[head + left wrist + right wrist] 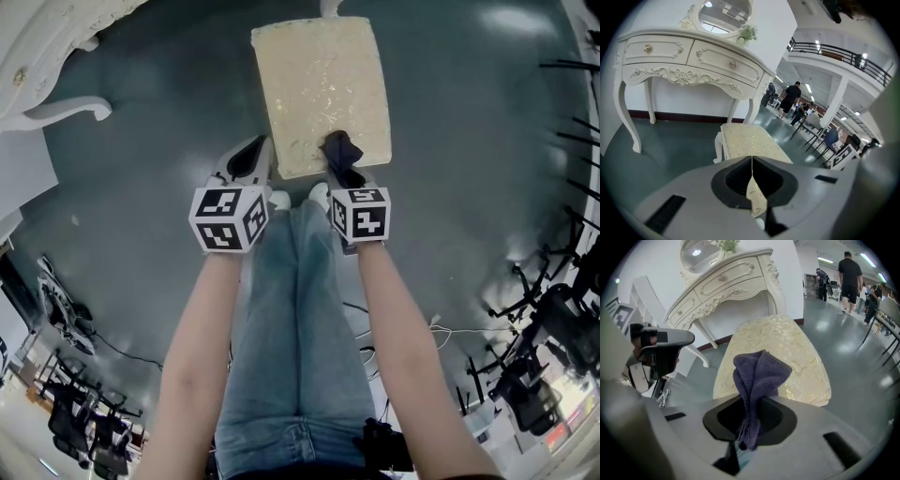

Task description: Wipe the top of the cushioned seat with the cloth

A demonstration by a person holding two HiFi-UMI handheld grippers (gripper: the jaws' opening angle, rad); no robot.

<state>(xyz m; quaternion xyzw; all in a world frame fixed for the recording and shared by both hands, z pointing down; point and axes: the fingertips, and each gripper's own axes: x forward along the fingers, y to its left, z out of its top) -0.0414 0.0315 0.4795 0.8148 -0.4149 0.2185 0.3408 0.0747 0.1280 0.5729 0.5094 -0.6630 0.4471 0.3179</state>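
On the grey-green floor (469, 141) stands a white carved dressing table (693, 61) at the far side. Nearer to me, just in front of my legs, is the cushioned seat (319, 89), its pale gold-patterned top facing up. My left tongs (251, 157) sit at the seat's near left corner, pressed together at the tips with nothing between them, while my right tongs (345, 173) are over the near right part of the seat, clamped on the dark blue cloth (757, 376), which bunches up out of them above the seat's near edge.
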